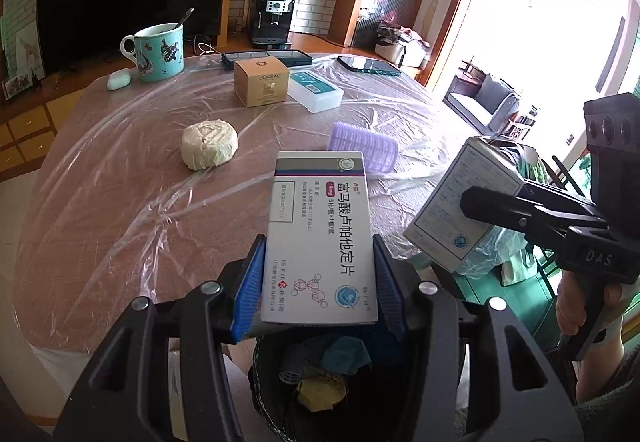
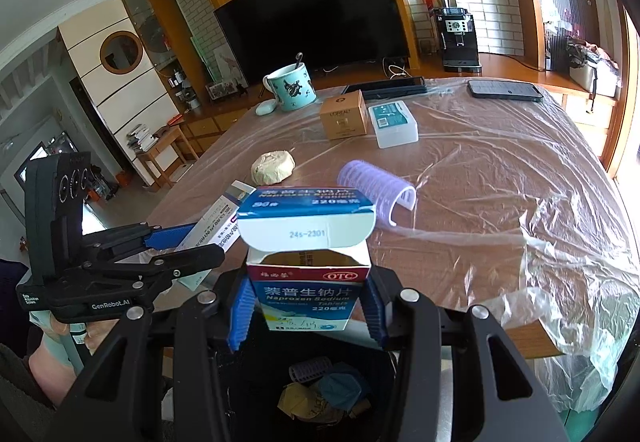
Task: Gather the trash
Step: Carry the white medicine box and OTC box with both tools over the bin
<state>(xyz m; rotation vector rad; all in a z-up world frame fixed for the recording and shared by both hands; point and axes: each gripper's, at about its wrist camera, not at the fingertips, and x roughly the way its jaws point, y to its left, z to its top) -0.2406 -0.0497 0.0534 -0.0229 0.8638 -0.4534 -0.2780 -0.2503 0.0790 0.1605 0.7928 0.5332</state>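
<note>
The left gripper has its blue-padded jaws closed tight on the sides of a flat white cardboard medicine box with a grey and dark red band, held lengthwise with its printed face up. Directly below it stands a round black waste bin, placed against the near edge of the desk (it already holds a crumpled yellow wrapper, a dark teal scrap and a small hair roller).

The right gripper has its jaws clamped on a blue and white naproxen tablet carton with a red OTC strip, upright, its top flap open and folded back. This carton too hangs above the bin. In the left wrist view the right gripper comes in from the right, a person's hand around its handle.

On the round desk, covered by a wrinkled clear plastic sheet, lie a lilac plastic hair roller just beyond the boxes, a pale cream round wrapped cake to its left, and farther off a tan L'Oreal cardboard box beside a white plastic case with a teal label. A turquoise patterned mug with a spoon and a white earbud case sit at the far left; two dark phones lie along the far edge.
</note>
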